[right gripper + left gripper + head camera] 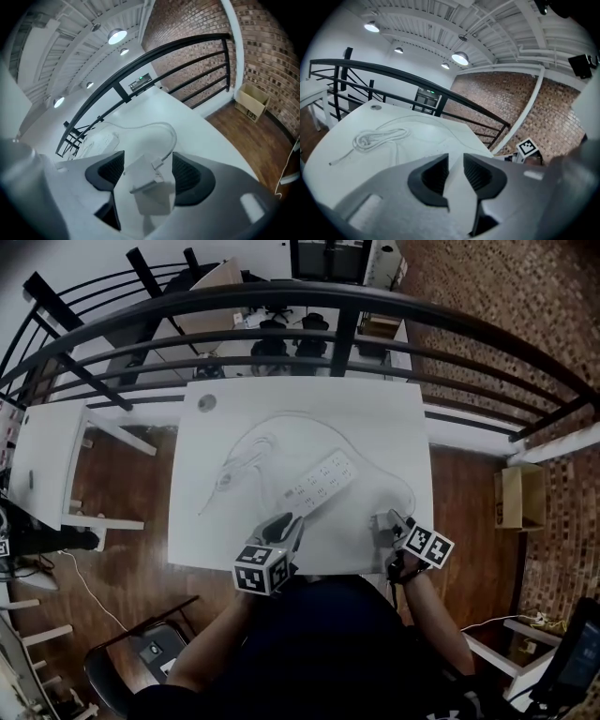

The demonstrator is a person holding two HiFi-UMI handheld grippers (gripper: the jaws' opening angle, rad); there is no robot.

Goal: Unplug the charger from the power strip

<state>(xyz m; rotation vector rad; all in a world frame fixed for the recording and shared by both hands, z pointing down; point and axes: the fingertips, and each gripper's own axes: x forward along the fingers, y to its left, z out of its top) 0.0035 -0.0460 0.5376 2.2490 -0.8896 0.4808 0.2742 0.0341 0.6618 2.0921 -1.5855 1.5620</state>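
Two tools: left tool [454, 174] grips the one power strip [321, 484] by its end. Right tool [147, 172] gapes wide around the one charger [149, 187], unplugged on the white tabletop [375, 427]; black railing [345, 296], brick wall [262, 42] beyond.

Mid-table [375, 418]: power strip [323, 480], near end clamped in left gripper [289, 526]; left of it, coiled cable [246, 463]; right, by front edge, charger [149, 183] loose between right gripper [394, 529] jaws.
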